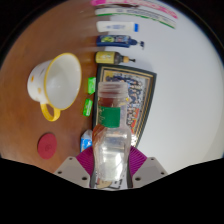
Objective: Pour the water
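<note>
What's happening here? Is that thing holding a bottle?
Yes. A hand-held gripper has its two fingers closed on a clear plastic bottle with a green label, which points forward over a wooden table. A white cup with a yellow handle stands ahead and to the left, not yet under the bottle. A round pink lid lies near the fingers. More small bottles and pens lie farther back.
</note>
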`<state>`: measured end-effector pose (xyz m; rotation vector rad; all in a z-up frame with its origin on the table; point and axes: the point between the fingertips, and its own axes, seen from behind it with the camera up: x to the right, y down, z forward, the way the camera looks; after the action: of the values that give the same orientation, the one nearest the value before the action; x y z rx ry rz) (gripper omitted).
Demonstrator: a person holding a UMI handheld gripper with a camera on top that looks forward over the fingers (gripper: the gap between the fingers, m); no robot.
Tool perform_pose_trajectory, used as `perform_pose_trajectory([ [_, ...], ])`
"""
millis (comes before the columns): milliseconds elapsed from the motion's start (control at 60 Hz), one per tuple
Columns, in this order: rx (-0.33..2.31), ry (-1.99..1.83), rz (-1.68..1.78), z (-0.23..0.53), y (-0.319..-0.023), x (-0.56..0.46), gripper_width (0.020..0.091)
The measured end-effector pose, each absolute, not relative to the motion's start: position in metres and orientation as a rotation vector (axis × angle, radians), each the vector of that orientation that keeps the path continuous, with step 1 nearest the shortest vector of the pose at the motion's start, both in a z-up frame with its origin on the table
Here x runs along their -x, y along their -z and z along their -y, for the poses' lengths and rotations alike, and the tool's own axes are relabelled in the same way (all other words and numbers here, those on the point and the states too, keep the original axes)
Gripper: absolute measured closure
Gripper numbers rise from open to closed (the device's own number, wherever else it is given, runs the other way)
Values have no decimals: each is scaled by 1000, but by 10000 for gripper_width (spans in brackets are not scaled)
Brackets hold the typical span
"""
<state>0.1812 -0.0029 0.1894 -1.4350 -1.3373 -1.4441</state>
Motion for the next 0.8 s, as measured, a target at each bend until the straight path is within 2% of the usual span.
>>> perform_pose_trajectory([
  [217,1773,805,789,17,-206,-185,682],
  [300,1852,562,582,19,-199,-188,684],
  [500,1957,189,235,18,-140,-203,684],
  [700,1996,45,173,21,-76,-208,680],
  [800,2013,-7,138,25,-54,-212,666],
])
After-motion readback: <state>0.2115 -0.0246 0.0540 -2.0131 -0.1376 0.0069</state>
